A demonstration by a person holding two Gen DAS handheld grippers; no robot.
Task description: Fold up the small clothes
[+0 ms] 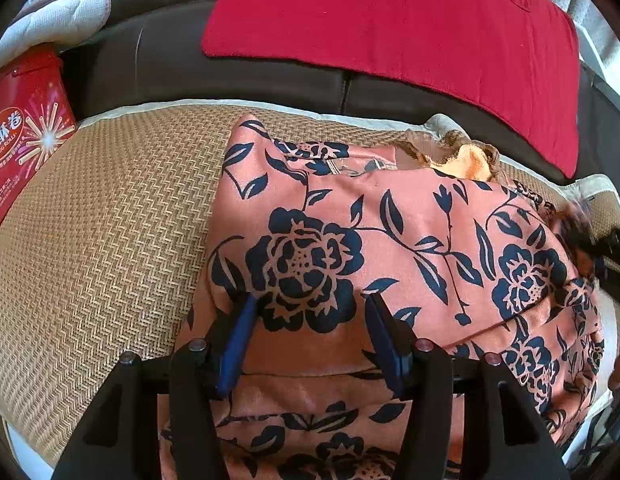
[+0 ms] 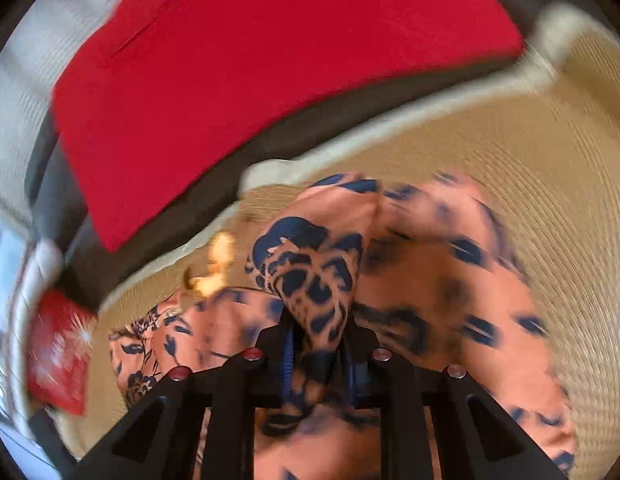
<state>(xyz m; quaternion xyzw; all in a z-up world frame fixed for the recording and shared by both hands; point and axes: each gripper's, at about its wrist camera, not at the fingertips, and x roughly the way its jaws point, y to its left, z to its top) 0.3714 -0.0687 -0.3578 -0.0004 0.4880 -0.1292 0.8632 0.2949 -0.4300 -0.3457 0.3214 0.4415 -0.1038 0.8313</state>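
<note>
Garment: salmon-orange cloth (image 1: 389, 240), navy floral print.
Lies rumpled beneath the spread left jaws; one bunched fold sits between the right jaws.

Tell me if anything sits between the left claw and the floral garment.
Nothing visible does. The left claw is open with its tips right on the floral garment, which lies on the woven mat. The right claw is shut on a bunch of it.

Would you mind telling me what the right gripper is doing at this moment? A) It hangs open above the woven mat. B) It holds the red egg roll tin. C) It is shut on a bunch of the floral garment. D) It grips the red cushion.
C: in the right wrist view the right gripper is closed, with a bunch of the orange floral garment pinched between its fingers.
</note>
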